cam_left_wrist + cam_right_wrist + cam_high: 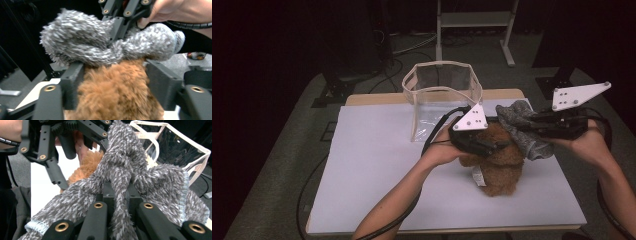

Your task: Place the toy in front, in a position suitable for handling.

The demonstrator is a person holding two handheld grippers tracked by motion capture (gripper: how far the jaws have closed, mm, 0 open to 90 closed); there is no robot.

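Toward the right half of the tabletop, between its middle and its right edge, my left gripper (499, 145) has its fingers (72, 82) spread partway and pressed against both flanks of a brown plush toy (497, 167), so the toy's fur fills the gap between them. That toy stands on the white tabletop (377, 165), its lower part nearer the front edge, with a white tag (478, 176) hanging at its left side.

Just to the right of it, my right gripper (519, 128) has its fingers drawn together on a fuzzy grey sock (524, 127), a twisted fold of the fabric pinched between them. In the right gripper view the sock (140, 177) bunches over the finger tips and spills down either side, its pale blue hem (36, 225) showing at the lower left. Seen from the left gripper view, the sock (100, 42) lies draped across the top of the plush toy (112, 92), touching it, while the right gripper (112, 36) bites it from above.

Behind both, near the far edge of the tabletop, stands a clear plastic bag (442, 95) with cream trim, upright and open at the top, well apart from the toy.
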